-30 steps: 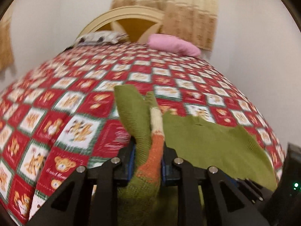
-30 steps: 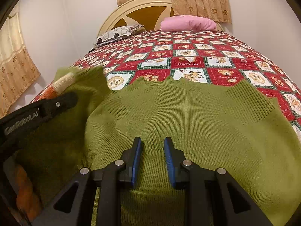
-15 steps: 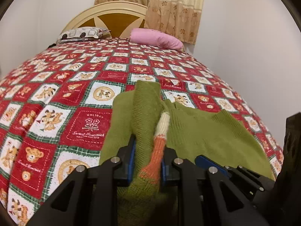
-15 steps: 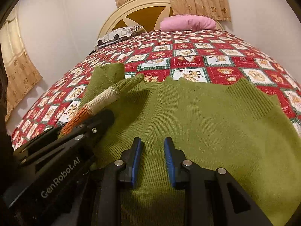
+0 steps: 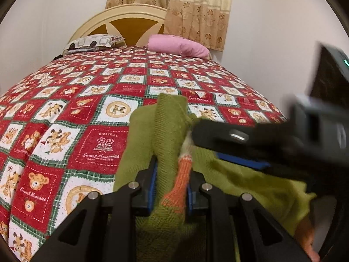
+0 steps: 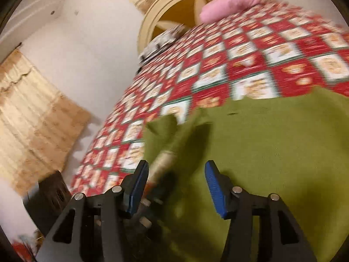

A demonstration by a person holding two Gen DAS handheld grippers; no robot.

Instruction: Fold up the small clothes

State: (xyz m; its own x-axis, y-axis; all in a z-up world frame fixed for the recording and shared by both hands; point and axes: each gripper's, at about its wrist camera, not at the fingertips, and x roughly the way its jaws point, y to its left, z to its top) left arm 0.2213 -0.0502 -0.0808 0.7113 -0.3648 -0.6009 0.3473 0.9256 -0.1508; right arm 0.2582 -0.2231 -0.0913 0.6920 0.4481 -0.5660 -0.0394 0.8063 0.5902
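A small green knit sweater (image 6: 272, 144) lies on the bed near its front edge. My left gripper (image 5: 171, 187) is shut on its sleeve (image 5: 168, 131), green with an orange and cream striped cuff (image 5: 181, 174), held over the sweater's body. My right gripper (image 6: 174, 185) is open, its blue pads wide apart just above the sweater and the sleeve's cuff (image 6: 162, 161). In the left wrist view the right gripper (image 5: 240, 150) reaches in from the right, close to the held sleeve.
The bed has a red, white and green teddy-bear quilt (image 5: 98, 109). A pink pillow (image 5: 176, 48) and a patterned pillow (image 5: 93, 42) lie at the cream headboard (image 5: 122, 19). Curtains (image 6: 32, 126) hang by the wall. The bed's left edge drops off.
My right gripper opened wide, swung left and tilted toward the sleeve held by my left gripper. The left gripper carried the sleeve a little further over the sweater's body.
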